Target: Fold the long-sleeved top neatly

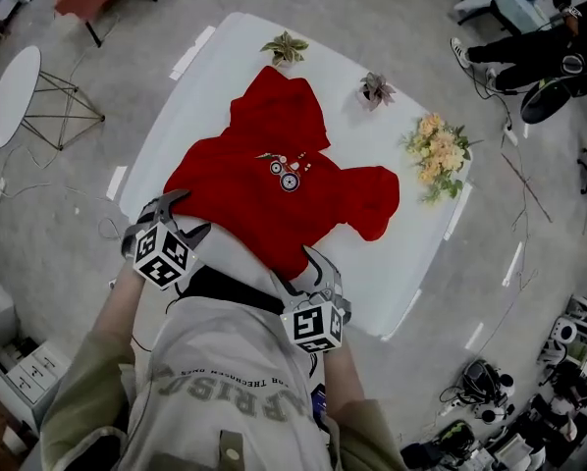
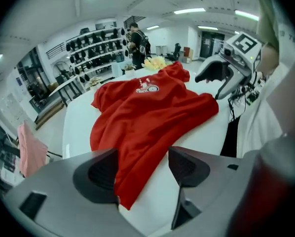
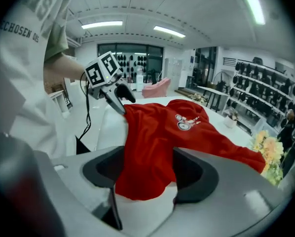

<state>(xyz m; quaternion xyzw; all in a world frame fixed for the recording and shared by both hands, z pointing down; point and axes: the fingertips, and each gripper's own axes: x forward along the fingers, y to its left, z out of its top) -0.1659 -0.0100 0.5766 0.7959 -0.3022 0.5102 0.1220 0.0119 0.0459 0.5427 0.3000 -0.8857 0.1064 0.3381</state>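
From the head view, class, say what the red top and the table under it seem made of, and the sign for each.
Red top: soft matt cloth, probably a cotton knit; it drapes and creases in loose folds. Table: hard, smooth white surface, perhaps laminate or painted board; flat, with crisp edges.

Red long-sleeved top lies rumpled on the white table.

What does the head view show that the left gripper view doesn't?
Head view only: two potted plants at the table's far edge and an oval side table standing on the floor.
Left gripper view only: wall shelves and ceiling lights.
Both: the red top spread on the white table, the flowers, and the right tongs at the top's near edge.
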